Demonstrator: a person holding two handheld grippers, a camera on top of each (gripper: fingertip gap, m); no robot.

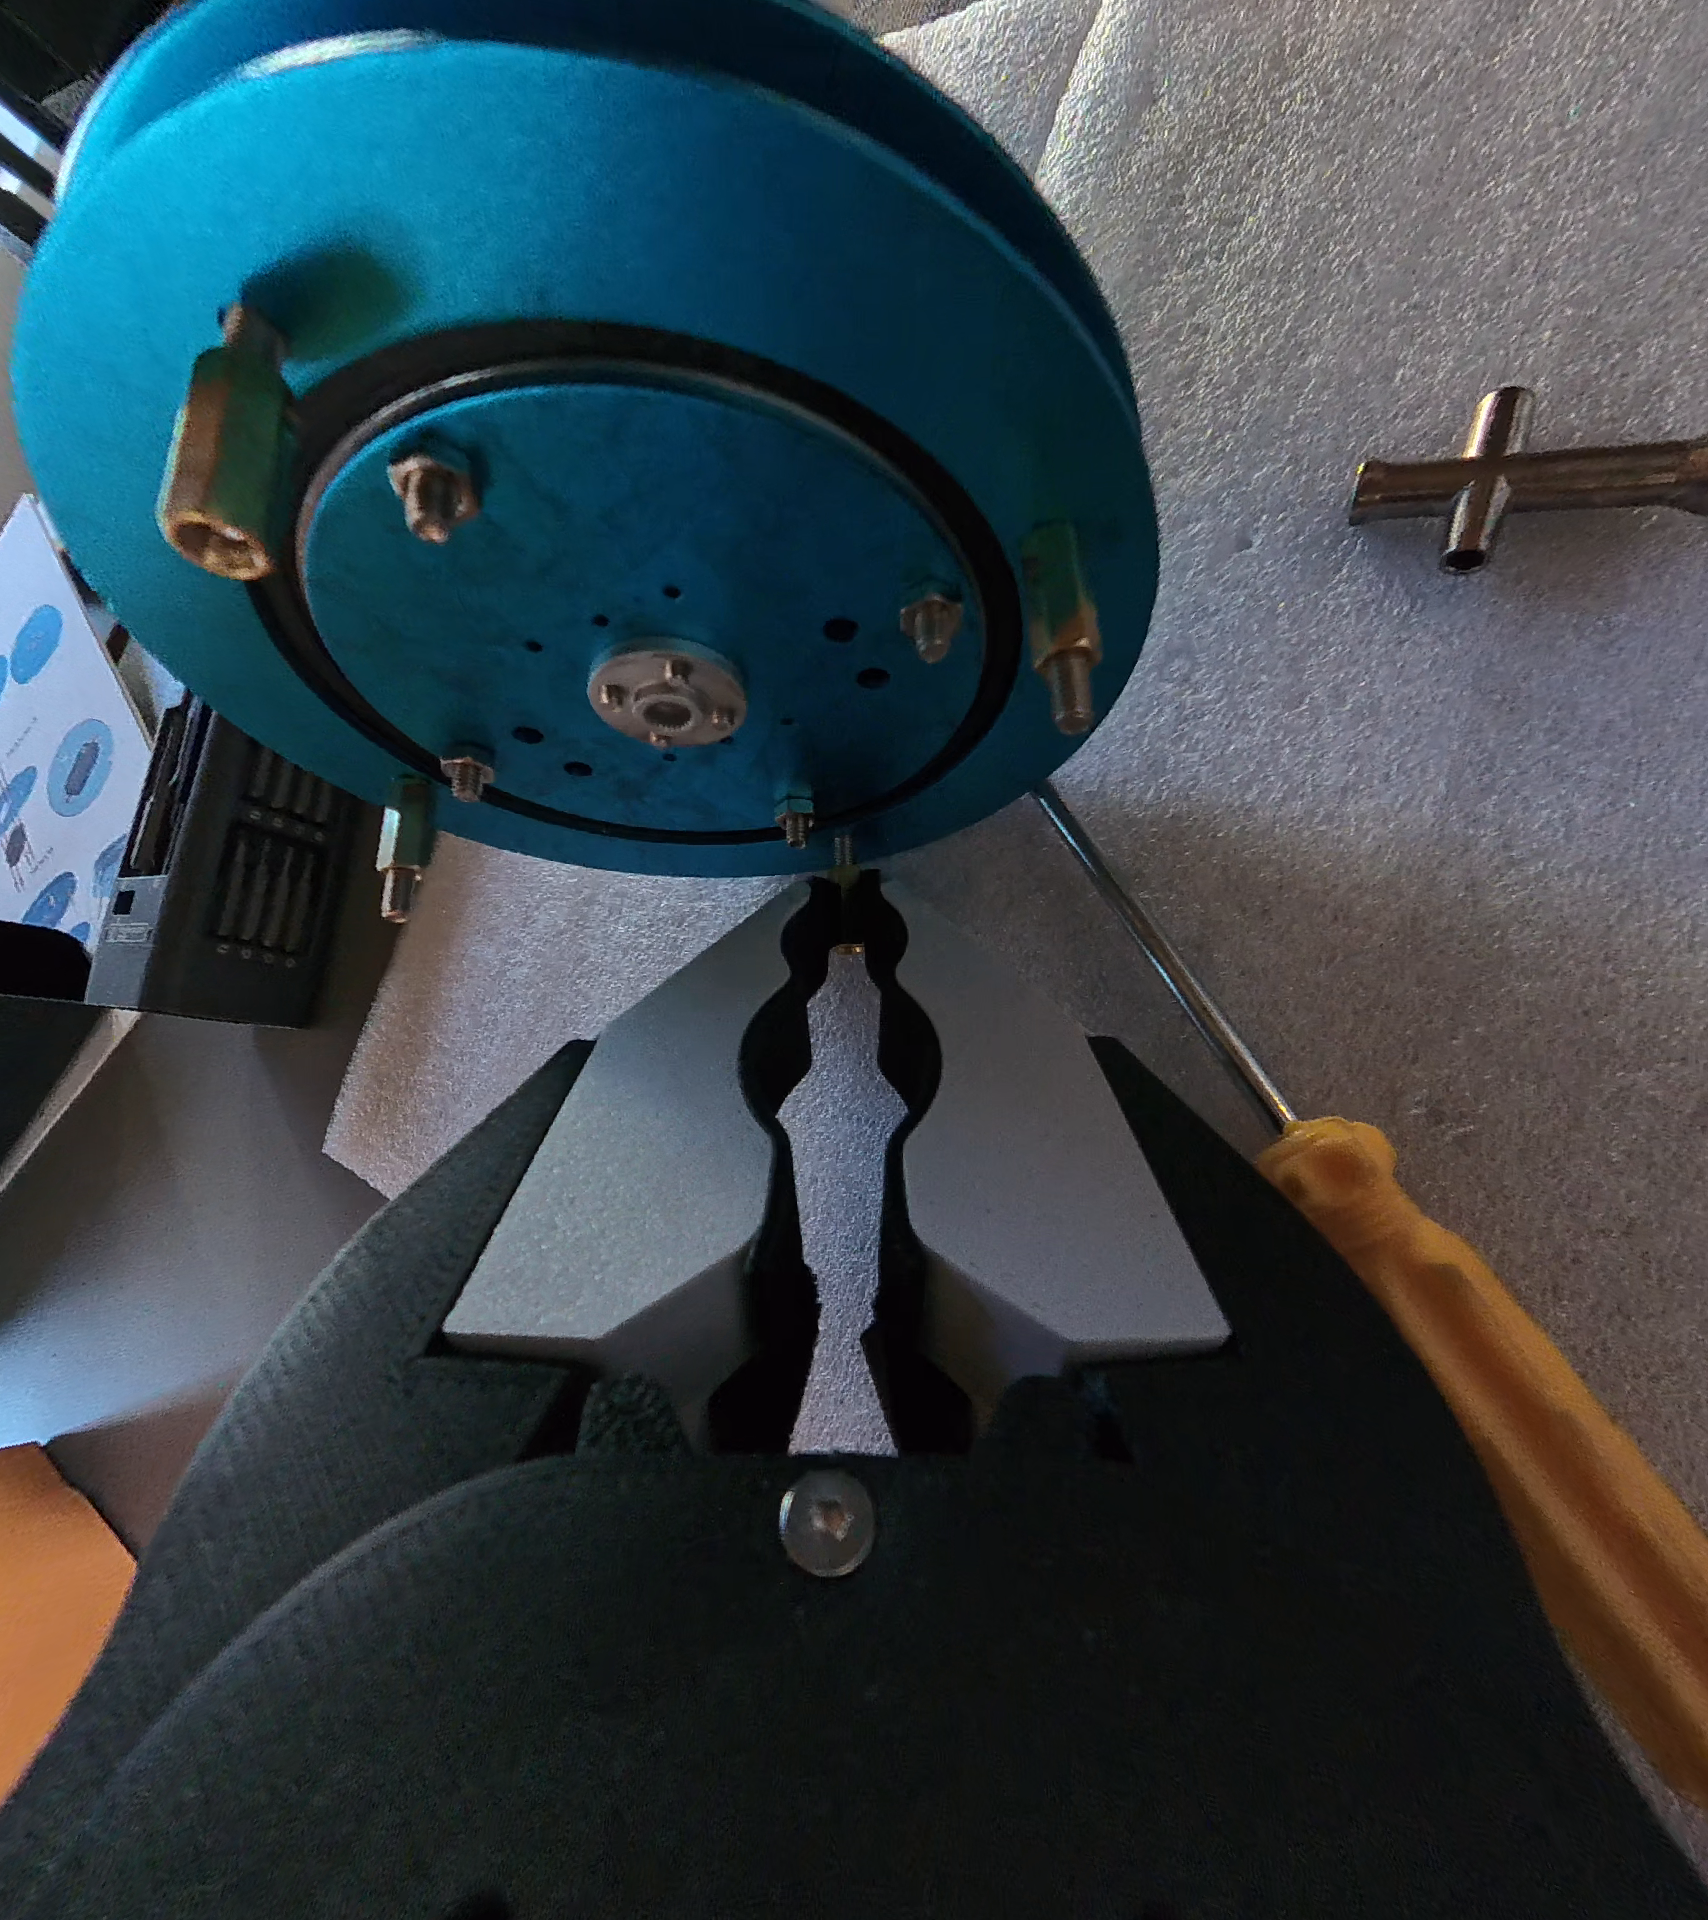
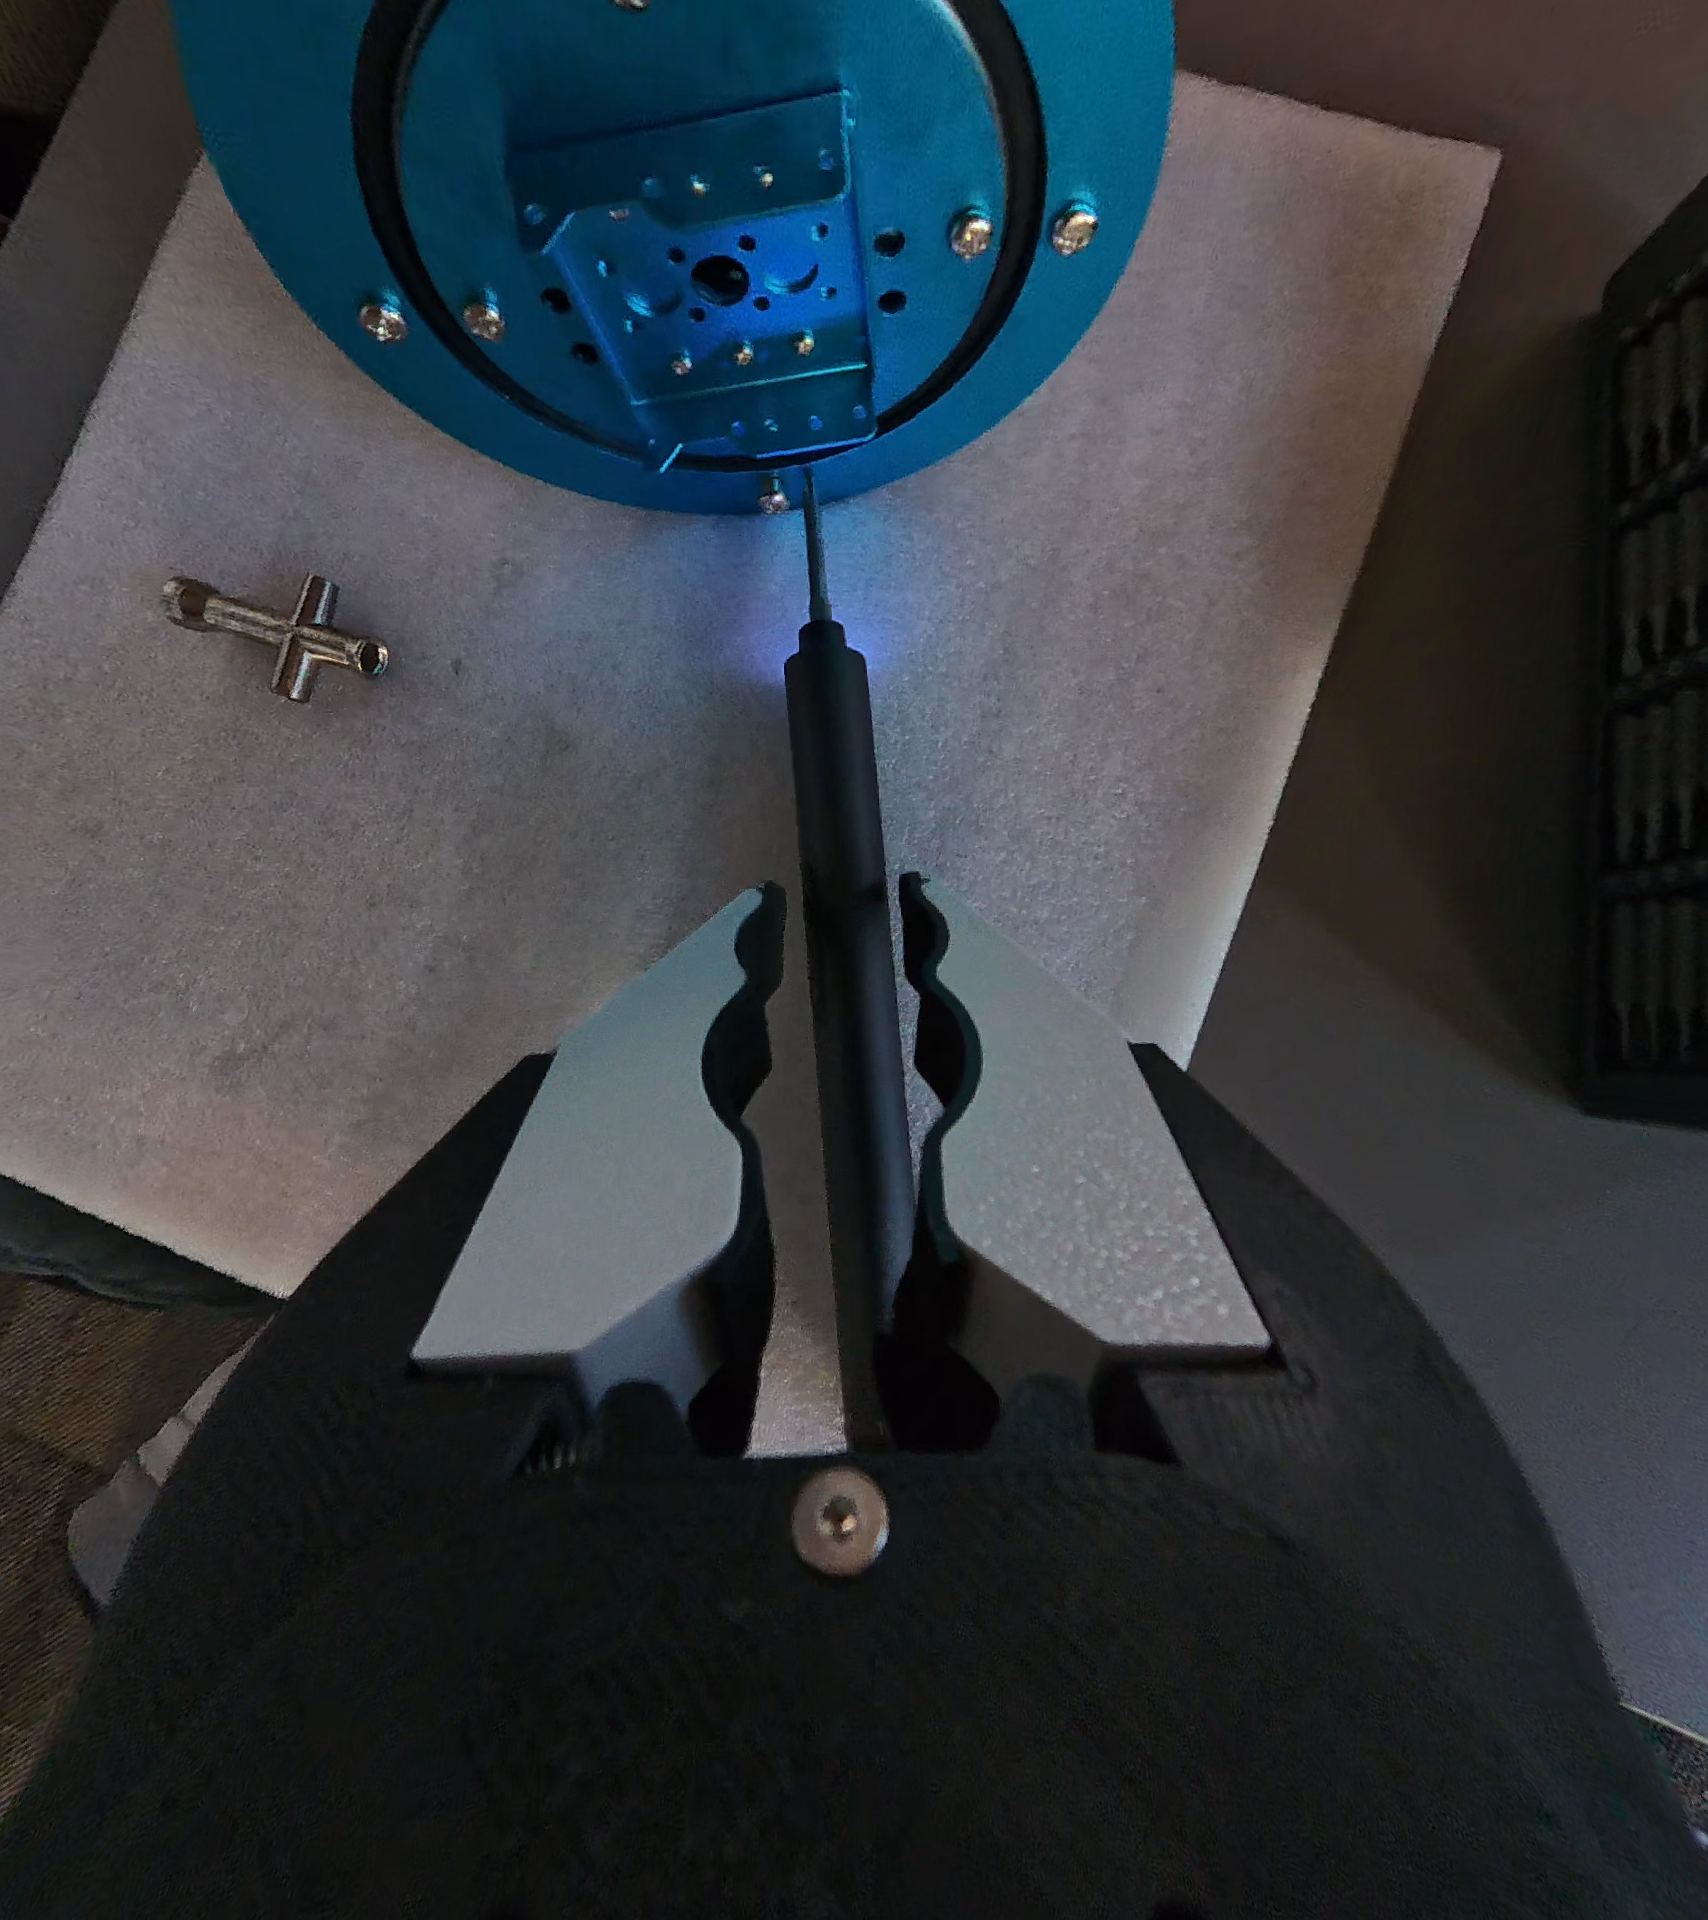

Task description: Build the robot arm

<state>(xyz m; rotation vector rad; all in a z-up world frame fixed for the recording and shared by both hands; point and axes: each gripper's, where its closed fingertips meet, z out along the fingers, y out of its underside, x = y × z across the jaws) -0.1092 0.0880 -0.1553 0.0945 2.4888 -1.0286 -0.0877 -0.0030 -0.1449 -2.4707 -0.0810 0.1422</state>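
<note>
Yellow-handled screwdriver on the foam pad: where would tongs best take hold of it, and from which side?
Probably the yellow-handled screwdriver is best gripped across its thick handle, from above, jaws closing on its two long sides. It lies flat on the foam pad, so only the top is free. The thin metal shaft runs under the blue disc assembly and offers little grip.

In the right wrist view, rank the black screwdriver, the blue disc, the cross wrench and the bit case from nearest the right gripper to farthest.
1. Black screwdriver: between the jaws of the right gripper.
2. Blue disc: straight ahead, at the screwdriver's tip.
3. Cross wrench on the left and bit case on the right: too close to call.
</note>
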